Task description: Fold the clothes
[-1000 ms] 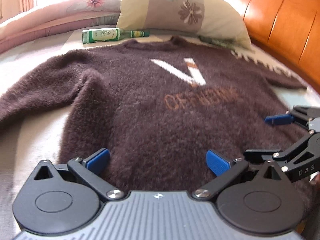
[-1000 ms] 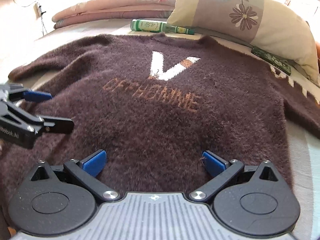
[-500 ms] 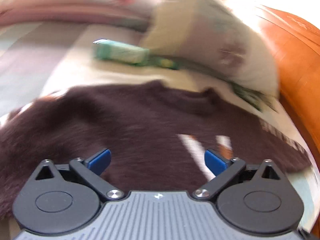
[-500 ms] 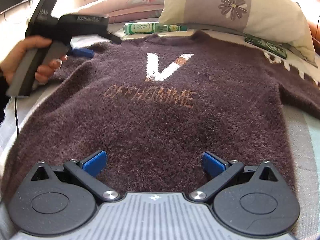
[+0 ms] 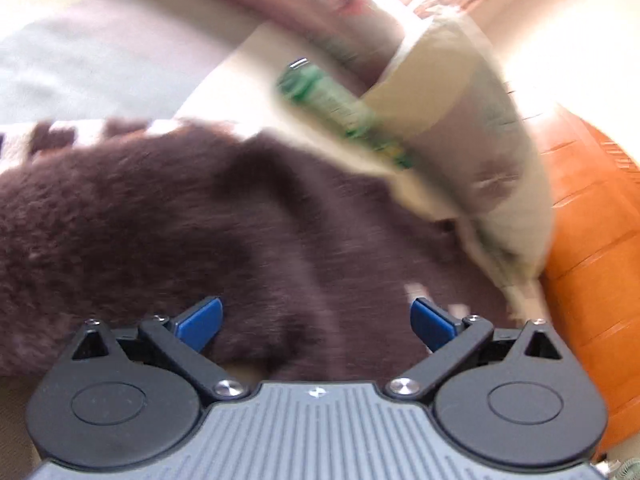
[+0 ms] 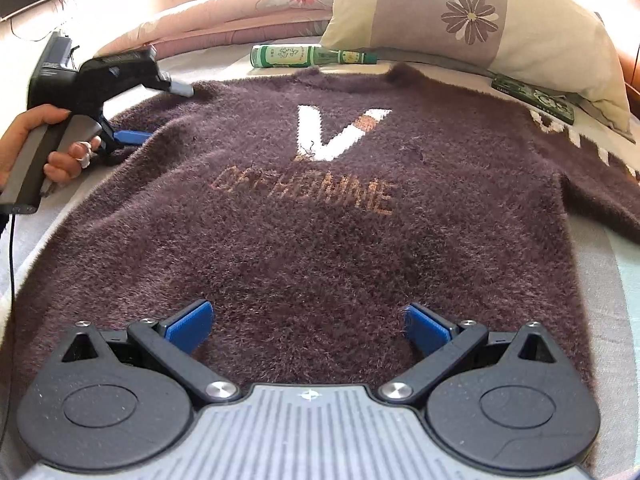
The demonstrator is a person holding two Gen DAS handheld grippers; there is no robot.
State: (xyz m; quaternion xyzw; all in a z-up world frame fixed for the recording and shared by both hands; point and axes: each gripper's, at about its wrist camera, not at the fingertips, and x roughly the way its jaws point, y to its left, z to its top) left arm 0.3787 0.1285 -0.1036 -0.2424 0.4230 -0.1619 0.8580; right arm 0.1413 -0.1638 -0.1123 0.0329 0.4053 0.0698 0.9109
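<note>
A fuzzy dark brown sweater with a white V and orange lettering lies flat, front up, on the bed. My right gripper is open low over its hem, with nothing between the blue pads. A hand holds my left gripper at the sweater's left shoulder, where the sleeve begins; its fingers stand apart just above the fabric. The left wrist view is motion-blurred: the left gripper is open over the brown sweater, with a striped sleeve end at the far left.
A green bottle lies beyond the collar, next to a flowered pillow. A flat green box sits under the pillow's edge. A pink quilt lies behind. An orange wooden headboard bounds the right side.
My left gripper has gone from the hem up to the left shoulder and turned toward the pillow. The right gripper has barely moved. Both stayed open.
</note>
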